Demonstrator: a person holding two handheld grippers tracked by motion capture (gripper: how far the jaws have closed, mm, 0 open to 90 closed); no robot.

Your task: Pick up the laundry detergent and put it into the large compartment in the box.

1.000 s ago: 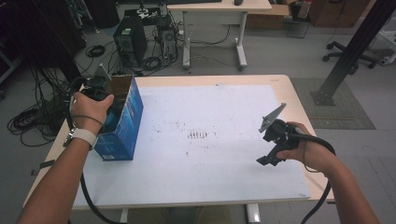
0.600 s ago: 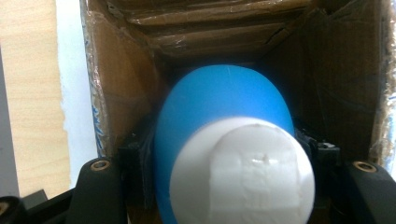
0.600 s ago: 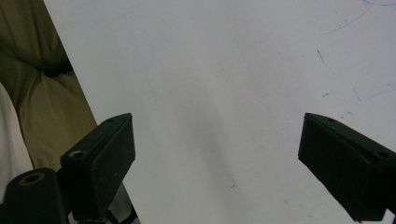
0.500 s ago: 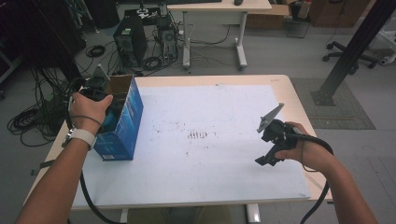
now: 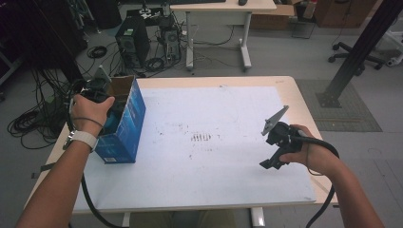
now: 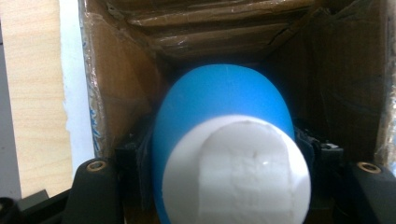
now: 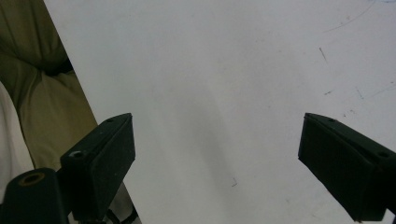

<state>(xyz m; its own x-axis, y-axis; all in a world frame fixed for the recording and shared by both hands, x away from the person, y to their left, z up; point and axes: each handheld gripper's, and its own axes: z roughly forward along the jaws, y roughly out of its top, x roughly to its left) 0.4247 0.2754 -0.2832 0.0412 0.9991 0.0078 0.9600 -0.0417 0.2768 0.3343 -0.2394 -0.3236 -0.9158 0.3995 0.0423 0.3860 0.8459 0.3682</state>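
On a white-topped table [image 5: 228,118] in a cable-strewn workshop, the left gripper [image 6: 224,186] reaches into a blue cardboard box [image 5: 124,124], its fingers just easing apart around a blue-and-white bottle [image 6: 224,154] apparently already delivered inside, while the right gripper [image 5: 275,151] hovers wide open and empty.

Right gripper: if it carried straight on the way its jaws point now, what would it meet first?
Most likely the bare white table top. The right gripper has its black jaws wide apart with nothing between them, angled down at that surface near the table's edge; depth is hard to judge.
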